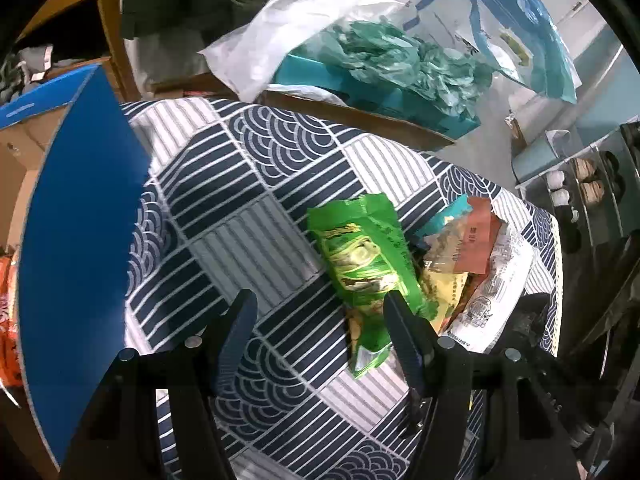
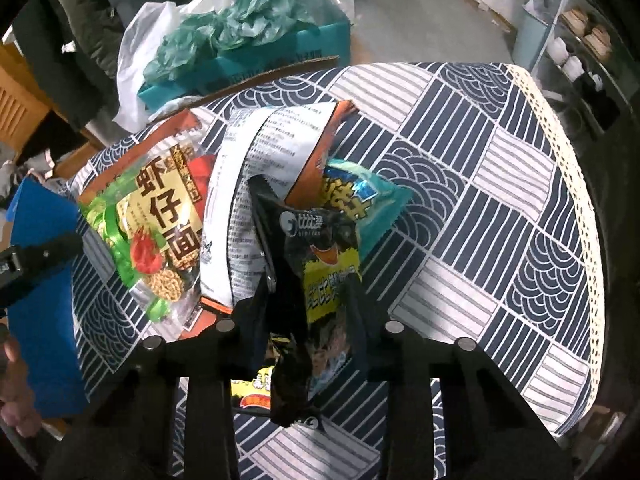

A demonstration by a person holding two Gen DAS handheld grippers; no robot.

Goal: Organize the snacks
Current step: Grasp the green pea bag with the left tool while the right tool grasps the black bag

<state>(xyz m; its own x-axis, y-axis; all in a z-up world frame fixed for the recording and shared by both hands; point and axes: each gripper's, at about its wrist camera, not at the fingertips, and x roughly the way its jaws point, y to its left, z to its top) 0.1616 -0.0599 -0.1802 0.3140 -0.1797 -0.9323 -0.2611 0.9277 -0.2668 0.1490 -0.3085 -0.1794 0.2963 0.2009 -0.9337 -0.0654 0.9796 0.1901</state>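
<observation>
R gripper (image 2: 308,300) clamped on black pack (image 2: 316,264), pack's long axis along the fingers, atop snack pile mid-cloth (image 2: 500,168). L gripper (image 1: 320,312) wide, empty; green pack (image 1: 360,256) just ahead-right, lengthwise away from it, touching right finger.

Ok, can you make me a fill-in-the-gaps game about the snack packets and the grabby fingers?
1. The right gripper is shut on a crinkly ____ and yellow snack packet.
2. The left gripper is open, and one of its fingers overlaps the shiny ____ snack packet.
3. The snacks lie on a navy and white patterned ____.
4. Left of the open gripper stands a flat ____ board.

Missing words: black; green; tablecloth; blue
</observation>
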